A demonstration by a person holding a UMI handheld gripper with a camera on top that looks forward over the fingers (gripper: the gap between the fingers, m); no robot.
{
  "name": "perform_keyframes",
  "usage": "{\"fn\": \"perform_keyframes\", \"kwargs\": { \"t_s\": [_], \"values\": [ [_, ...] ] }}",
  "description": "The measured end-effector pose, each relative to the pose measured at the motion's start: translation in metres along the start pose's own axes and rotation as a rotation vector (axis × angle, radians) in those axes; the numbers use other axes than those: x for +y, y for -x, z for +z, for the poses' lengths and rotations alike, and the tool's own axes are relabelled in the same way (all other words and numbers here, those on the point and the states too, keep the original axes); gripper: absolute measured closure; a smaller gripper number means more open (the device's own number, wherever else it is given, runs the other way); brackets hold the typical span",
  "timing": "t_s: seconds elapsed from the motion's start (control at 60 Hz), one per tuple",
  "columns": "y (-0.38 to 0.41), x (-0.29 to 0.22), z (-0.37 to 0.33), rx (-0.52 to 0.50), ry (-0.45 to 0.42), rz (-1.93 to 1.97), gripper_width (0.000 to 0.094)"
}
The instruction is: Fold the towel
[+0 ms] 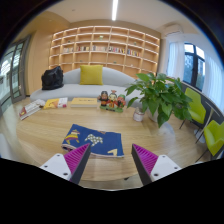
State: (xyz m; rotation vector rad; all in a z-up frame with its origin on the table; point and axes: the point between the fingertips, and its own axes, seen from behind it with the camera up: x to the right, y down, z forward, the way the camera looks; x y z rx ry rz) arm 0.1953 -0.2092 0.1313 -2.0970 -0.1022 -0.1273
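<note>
A blue towel (97, 140) with yellow, white and pink patterns lies flat on the wooden table (40, 130), just ahead of my fingers. My gripper (110, 158) is open above the table's near edge, with nothing between its purple pads (76, 157). The towel's near left corner lies close to the left pad.
A potted green plant (158, 95) stands on the table at the right. Small toys (110, 100), books (84, 101) and papers (32, 107) lie along the far side. Yellow-green chairs (213, 135) stand at the right. A sofa with a yellow cushion (91, 74) and shelves lie beyond.
</note>
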Motion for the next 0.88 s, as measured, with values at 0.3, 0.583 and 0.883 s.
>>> {"fn": "perform_keyframes", "kwargs": {
  "t_s": [0.3,0.583,0.883],
  "values": [
    [0.028,-0.011,-0.109,-0.057,-0.07,0.002,0.0082],
    [0.029,-0.008,-0.162,-0.064,-0.092,-0.002,0.0082],
    [0.029,-0.003,-0.164,-0.057,-0.099,0.007,0.0083]
  ]
}}
